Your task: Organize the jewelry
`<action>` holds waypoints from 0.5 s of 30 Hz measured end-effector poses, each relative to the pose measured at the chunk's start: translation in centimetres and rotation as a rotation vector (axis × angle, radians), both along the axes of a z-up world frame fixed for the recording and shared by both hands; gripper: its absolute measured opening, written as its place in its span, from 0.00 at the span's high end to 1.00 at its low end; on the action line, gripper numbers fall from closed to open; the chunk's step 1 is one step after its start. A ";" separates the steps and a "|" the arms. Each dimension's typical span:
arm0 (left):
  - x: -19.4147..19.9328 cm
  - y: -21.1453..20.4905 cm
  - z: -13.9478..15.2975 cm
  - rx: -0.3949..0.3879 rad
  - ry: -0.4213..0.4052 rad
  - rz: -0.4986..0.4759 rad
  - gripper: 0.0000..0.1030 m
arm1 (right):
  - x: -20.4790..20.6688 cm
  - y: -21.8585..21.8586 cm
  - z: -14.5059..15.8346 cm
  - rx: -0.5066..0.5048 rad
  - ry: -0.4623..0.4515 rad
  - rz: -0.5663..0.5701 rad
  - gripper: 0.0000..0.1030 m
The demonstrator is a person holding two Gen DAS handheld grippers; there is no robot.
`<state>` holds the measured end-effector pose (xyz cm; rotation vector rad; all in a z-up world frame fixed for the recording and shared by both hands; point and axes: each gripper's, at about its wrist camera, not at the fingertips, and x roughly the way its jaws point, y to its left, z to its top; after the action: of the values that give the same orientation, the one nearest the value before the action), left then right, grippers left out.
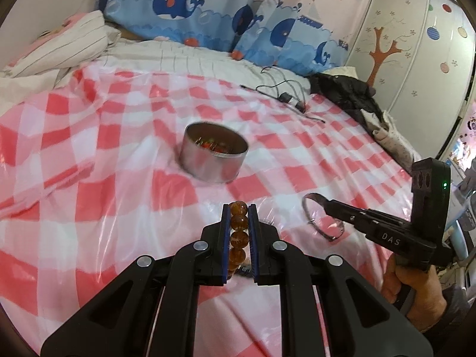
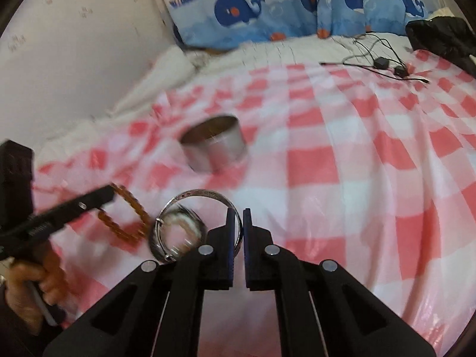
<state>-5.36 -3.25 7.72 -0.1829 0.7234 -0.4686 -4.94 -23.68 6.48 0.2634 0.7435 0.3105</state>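
**Both tongs carry bracelets over the bed**

The left tongs (image 1: 239,208) pinch an amber bead bracelet (image 1: 239,226) between their pads. Just to their right, the right tongs (image 2: 238,212) are pressed onto a silver bangle (image 2: 190,226). Farther ahead of both, a round metal tin (image 1: 214,151) sits on the checked bedcover (image 1: 297,154).

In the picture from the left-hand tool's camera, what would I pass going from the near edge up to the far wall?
Left gripper clamped on an amber bead bracelet → round metal tin on the red-checked cloth → black cables → whale-print pillows.
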 end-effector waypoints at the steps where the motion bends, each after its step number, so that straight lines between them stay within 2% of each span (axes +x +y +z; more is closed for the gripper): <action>1: 0.3 0.0 0.4 -0.007 -0.003 -0.004 0.90 | 0.5 0.2 0.2 0.010 -0.003 0.005 0.94; 10: 5.2 -0.5 5.0 -0.058 -0.053 -0.049 0.90 | 5.1 1.6 1.7 -0.028 -0.037 0.043 0.95; 15: 8.1 -1.4 6.0 -0.076 -0.063 -0.061 0.90 | 7.4 1.8 1.7 -0.049 -0.045 0.045 0.94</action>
<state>2.71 -4.67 13.71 -0.2165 0.6511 -0.5579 2.44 -21.89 8.22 0.1932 0.7124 0.3398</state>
